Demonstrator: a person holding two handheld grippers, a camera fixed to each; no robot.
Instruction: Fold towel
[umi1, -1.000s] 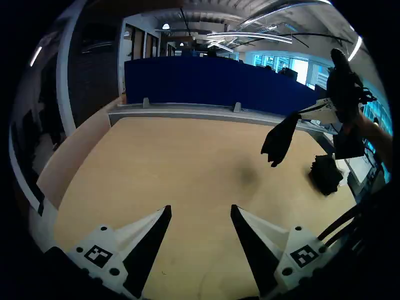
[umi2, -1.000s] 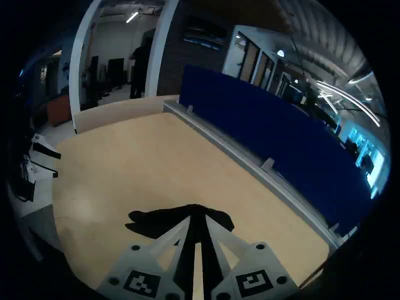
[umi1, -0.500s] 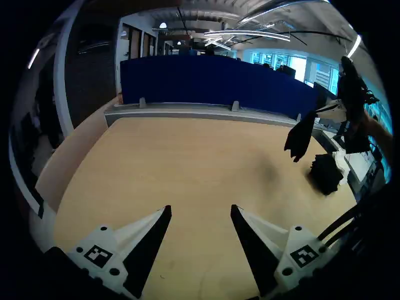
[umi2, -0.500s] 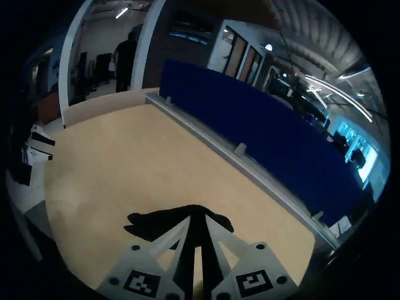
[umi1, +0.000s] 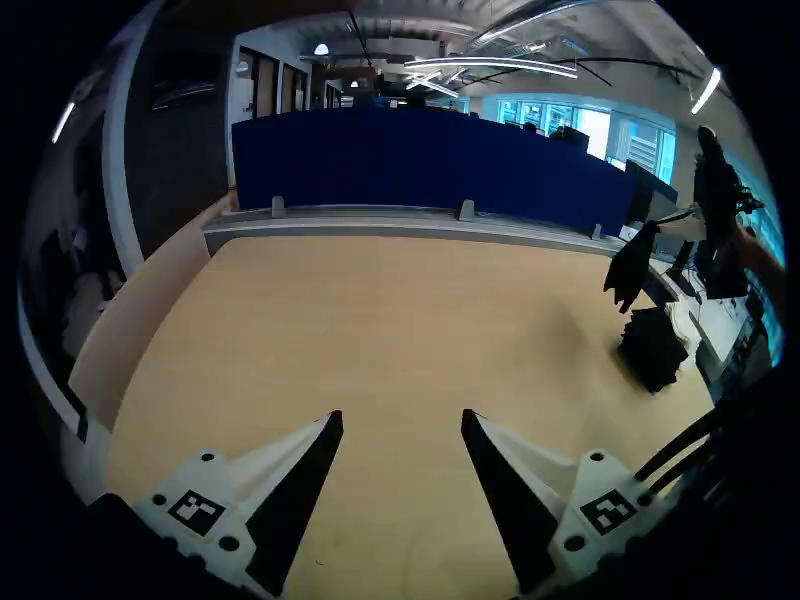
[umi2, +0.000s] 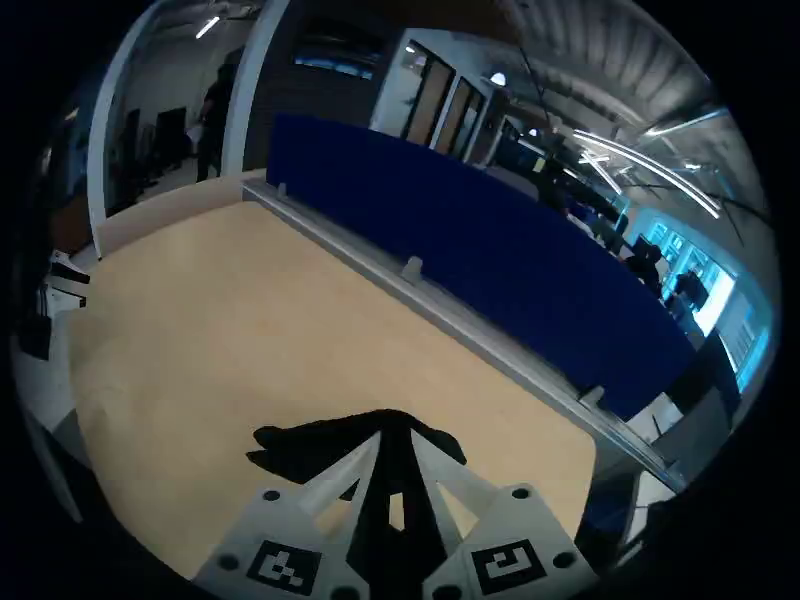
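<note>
Right gripper (umi2: 397, 442) pinching black towel (umi2: 292, 450), above table (umi2: 250, 320)

Black towel (umi1: 630, 272), bunched and limp; hanging in the air, pinched in the right tool (umi2: 395, 438)

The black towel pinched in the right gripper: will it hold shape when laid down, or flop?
Probably floppy: the black towel hangs limp from the right gripper, narrowing downward. Likely light: a pinch at one edge carries it. It may bunch on the table unless spread.
</note>
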